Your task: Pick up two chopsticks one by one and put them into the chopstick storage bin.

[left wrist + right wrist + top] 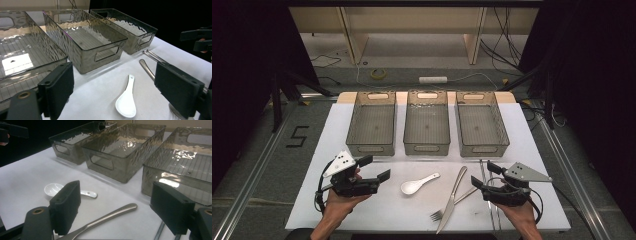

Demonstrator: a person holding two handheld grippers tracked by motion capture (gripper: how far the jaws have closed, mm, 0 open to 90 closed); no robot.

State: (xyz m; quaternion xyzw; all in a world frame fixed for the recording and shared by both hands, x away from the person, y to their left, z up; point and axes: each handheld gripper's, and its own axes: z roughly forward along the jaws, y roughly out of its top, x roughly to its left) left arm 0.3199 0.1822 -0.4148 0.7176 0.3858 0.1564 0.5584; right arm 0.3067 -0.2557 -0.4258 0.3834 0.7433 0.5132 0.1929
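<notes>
A white ceramic spoon [417,185] lies on the white table top [372,210] between my hands. To its right a steel knife [453,197] and a fork [447,206] lie crossed, with thin metal chopsticks [490,205] beside them. My left gripper [374,168] hovers left of the spoon, open and holding nothing. My right gripper [484,174] hangs open over the fork's handle end, also holding nothing. The left gripper view looks between open jaws [118,87] at the spoon [126,102], the knife handle [146,68] and the chopsticks [153,55]. Between the right gripper's open jaws [119,207] lie a steel handle [112,216] and the spoon [53,188].
Three clear grey plastic bins stand in a row at the back of the table: left [371,148], middle [427,149] and right [484,149], all with nothing inside. Beyond the table are floor cables and a power strip [433,79].
</notes>
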